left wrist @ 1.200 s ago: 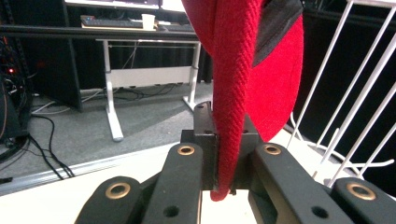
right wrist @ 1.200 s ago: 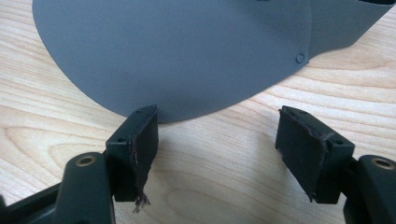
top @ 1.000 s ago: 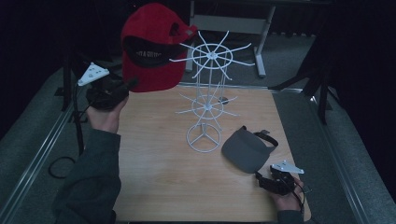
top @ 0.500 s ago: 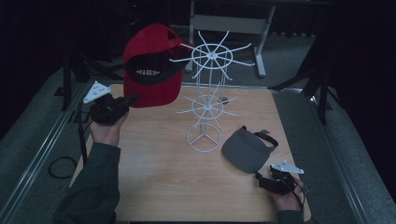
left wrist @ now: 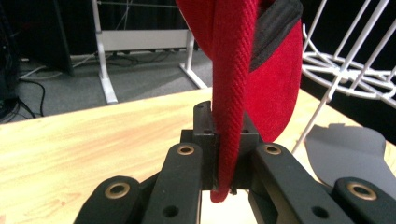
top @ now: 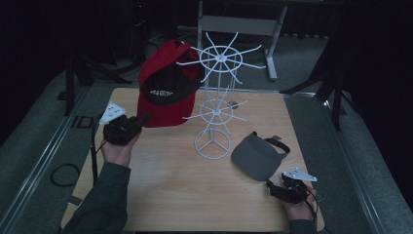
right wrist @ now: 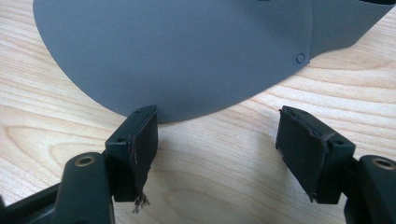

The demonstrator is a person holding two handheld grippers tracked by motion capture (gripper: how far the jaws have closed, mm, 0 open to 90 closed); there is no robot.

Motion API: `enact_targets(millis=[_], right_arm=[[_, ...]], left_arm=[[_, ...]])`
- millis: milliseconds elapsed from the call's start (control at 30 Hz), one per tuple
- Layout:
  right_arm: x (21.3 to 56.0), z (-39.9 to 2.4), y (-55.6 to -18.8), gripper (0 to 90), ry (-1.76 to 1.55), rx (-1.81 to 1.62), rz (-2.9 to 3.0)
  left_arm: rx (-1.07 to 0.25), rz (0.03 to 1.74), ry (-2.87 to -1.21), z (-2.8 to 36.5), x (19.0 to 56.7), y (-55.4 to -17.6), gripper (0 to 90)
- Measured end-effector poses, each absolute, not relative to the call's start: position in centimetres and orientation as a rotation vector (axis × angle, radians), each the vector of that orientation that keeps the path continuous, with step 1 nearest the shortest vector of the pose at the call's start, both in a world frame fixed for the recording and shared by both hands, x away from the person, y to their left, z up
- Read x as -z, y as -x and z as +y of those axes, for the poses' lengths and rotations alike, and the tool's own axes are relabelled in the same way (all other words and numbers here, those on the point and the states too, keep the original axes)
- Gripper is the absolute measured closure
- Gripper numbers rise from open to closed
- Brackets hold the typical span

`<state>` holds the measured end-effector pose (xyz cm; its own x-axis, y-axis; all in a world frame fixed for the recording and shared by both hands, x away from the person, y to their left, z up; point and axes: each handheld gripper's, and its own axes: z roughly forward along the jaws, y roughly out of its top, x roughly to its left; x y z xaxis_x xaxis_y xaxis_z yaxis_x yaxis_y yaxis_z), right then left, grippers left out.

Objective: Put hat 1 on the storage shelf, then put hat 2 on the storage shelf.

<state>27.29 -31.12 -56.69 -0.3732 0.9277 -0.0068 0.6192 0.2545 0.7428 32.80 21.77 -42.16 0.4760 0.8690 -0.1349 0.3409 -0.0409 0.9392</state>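
A pale wooden table [top: 160,190] with visible grain stands in a dim room; grey carpet surrounds it, metal rails run along both sides, and a light metal frame [top: 238,24] with legs stands on the floor beyond the far edge; a dark cable [top: 61,174] loops on the carpet at the left. Near the middle of the table a white wire rack [top: 216,105] rises from a ring base, with two tiers of radiating spokes. The left gripper [top: 141,120], held in the person's left hand [top: 116,148] above the table's left part, is clamped on the brim of a red cap [top: 165,90]; in the left gripper view the red brim edge [left wrist: 231,93] runs upright between the closed jaws, and the cap hangs tilted just beside the rack's upper spokes, whether touching them I cannot tell. The cap's dark inner band carries a line of pale lettering, too small to read. A grey visor [top: 257,156] lies flat on the table right of the rack's base, its strap toward the far side. The right gripper [top: 272,187], in the right hand [top: 299,207] at the near right corner, has its jaws spread apart, empty, just short of the visor's curved brim [right wrist: 187,56]; a small rivet shows on the visor's side in the right gripper view.
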Motion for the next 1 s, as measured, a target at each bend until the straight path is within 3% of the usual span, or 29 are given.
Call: enact_targets(millis=[300,667,1000], right_arm=[[56.7,-31.1,-27.3,29.5,-1.4,-0.922,2.086],[56.7,-31.1,-27.3,29.5,-1.398,-0.923,2.088],[56.7,-31.1,-27.3,29.6,-1.397,-0.923,2.089]], left_arm=[[-0.574,1.04,-1.64,21.6,43.2,-32.3,82.4],[-0.627,1.035,-1.6,22.4,42.6,-31.3,61.5],[-0.639,1.04,-1.607,23.1,42.9,-30.7,57.9]])
